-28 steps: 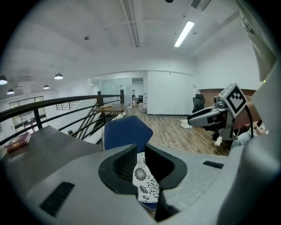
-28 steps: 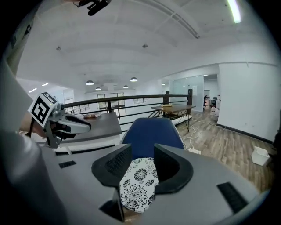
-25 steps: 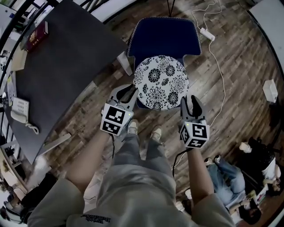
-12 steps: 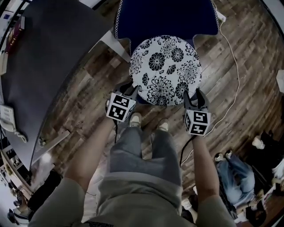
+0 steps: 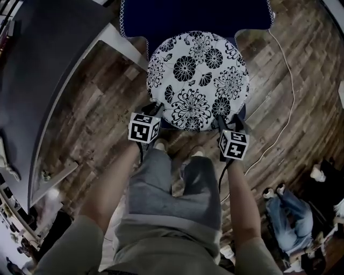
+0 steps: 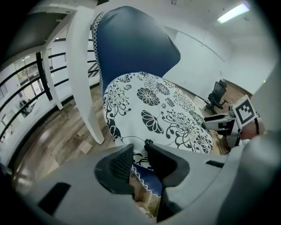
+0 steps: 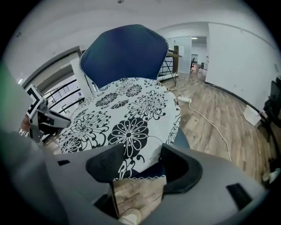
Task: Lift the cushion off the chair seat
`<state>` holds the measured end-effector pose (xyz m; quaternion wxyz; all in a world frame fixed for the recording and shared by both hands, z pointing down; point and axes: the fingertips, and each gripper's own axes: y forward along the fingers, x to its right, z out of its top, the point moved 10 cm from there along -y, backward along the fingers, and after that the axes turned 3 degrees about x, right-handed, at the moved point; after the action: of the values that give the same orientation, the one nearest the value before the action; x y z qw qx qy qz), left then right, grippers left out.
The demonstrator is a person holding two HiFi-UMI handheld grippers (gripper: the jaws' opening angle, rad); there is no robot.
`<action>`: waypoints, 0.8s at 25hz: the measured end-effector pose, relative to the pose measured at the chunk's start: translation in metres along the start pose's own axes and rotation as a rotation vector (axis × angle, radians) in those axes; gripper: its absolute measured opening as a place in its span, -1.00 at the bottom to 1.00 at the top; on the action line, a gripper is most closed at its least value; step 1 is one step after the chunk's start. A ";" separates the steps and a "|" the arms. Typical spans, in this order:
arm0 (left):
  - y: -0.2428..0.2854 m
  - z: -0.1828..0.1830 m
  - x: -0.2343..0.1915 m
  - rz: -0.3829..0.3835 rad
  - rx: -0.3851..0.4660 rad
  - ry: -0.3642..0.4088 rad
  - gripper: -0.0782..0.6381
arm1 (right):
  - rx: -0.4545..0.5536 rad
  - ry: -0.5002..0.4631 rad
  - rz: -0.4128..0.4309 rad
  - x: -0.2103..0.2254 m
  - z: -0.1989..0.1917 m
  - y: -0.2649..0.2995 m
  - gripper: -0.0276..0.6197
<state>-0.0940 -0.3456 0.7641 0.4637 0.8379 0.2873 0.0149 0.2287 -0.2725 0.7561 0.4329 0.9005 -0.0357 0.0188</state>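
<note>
A round white cushion (image 5: 198,78) with black flowers lies on the seat of a dark blue chair (image 5: 193,16). My left gripper (image 5: 156,110) is at the cushion's front left edge. Its jaws stand a narrow gap apart in the left gripper view (image 6: 139,154), with the cushion (image 6: 153,110) just beyond the tips and nothing pressed between them. My right gripper (image 5: 228,123) is at the front right edge. Its jaws (image 7: 141,160) are opening and stand wide, with the cushion's (image 7: 127,114) rim reaching the gap, untouched by the pads.
A dark table (image 5: 48,70) with a white leg (image 5: 121,45) stands to the left of the chair. A white cable (image 5: 285,80) runs over the wood floor on the right. Another person (image 5: 290,215) sits at the lower right. My own legs are below the grippers.
Both grippers have dropped towards the cushion's front edge, which now looks larger and nearer. The right jaws have spread wider.
</note>
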 end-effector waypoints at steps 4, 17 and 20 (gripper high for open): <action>0.005 0.001 -0.003 -0.021 0.018 -0.029 -0.53 | 0.000 -0.001 0.000 -0.002 0.000 0.006 -0.21; -0.064 0.056 0.021 -0.114 0.063 0.096 -0.73 | 0.163 -0.166 0.047 -0.050 0.060 -0.070 -0.84; -0.099 0.084 0.025 -0.133 0.097 0.113 -0.73 | 0.193 -0.214 0.056 -0.064 0.099 -0.107 -0.84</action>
<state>-0.0948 -0.3573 0.6320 0.4055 0.8363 0.3685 0.0174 0.1737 -0.2804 0.6066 0.3376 0.9334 -0.1046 -0.0618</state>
